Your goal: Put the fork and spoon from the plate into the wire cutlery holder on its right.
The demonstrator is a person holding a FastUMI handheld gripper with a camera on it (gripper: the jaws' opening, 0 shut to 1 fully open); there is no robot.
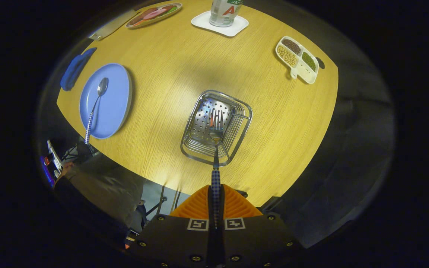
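My gripper [216, 191] is shut on the checked handle of the fork [216, 149]. The fork points straight ahead, and its tines hang over the inside of the wire cutlery holder [199, 149], a steel basket with a perforated bottom on the wooden table [169, 74]. Whether the tines touch the bottom I cannot tell. To the left of the holder lies the blue plate [116, 100]. The spoon [95, 108] rests on it, bowl away from me, with its checked handle sticking out over the plate's near rim and the table edge.
A divided white dish of beans [297, 59] sits beyond the holder to the right. A bottle on a white coaster [220, 23] and a plate of food [153, 15] stand at the far side. A blue cloth [75, 69] lies left of the blue plate.
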